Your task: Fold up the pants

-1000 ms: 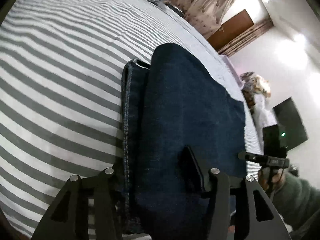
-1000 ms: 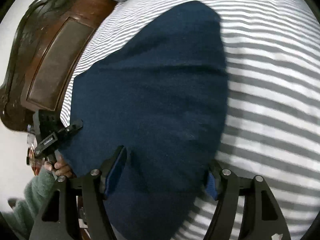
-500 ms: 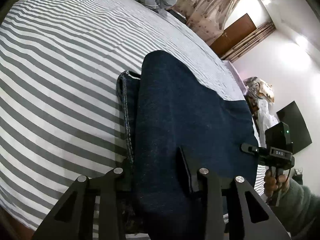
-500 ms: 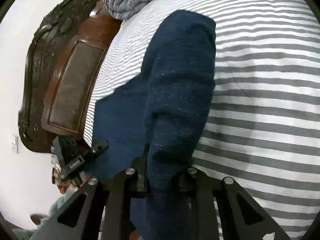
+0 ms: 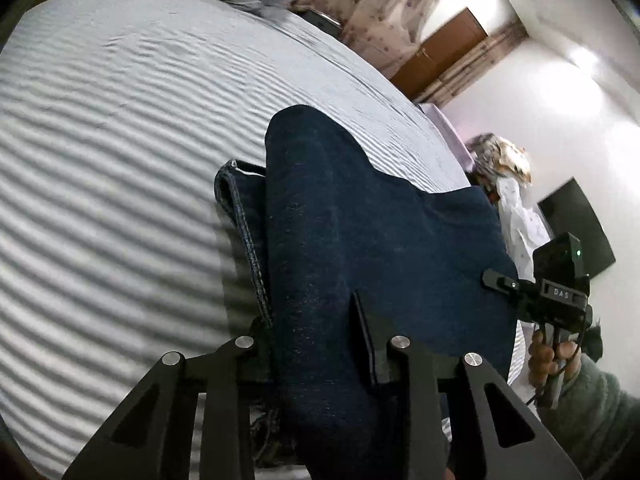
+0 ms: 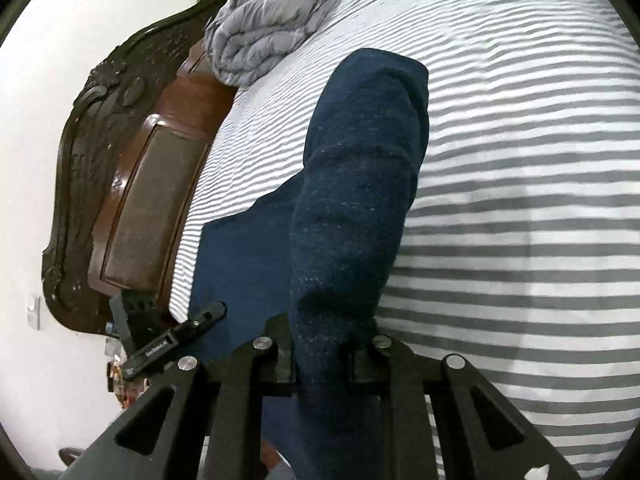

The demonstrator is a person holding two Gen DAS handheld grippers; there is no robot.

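Note:
Dark blue denim pants (image 5: 360, 216) lie folded on a grey-and-white striped bed (image 5: 112, 152). My left gripper (image 5: 316, 344) is shut on one end of the near edge; a stitched hem (image 5: 244, 224) shows at its left. My right gripper (image 6: 324, 356) is shut on the other end, and the pants (image 6: 356, 184) rise from it in a raised, bunched ridge. The right gripper also shows in the left wrist view (image 5: 556, 292), the left gripper in the right wrist view (image 6: 176, 340).
A grey quilt (image 6: 272, 20) lies bunched at the head of the bed beside a dark carved wooden headboard (image 6: 132, 184). A wooden door (image 5: 440, 56), a pile of clothes (image 5: 504, 156) and a dark screen (image 5: 580, 224) stand past the bed's far side.
My right gripper closed from wide open onto the denim edge. Both grippers have lifted, pulling the flat pants up into a bunched ridge.

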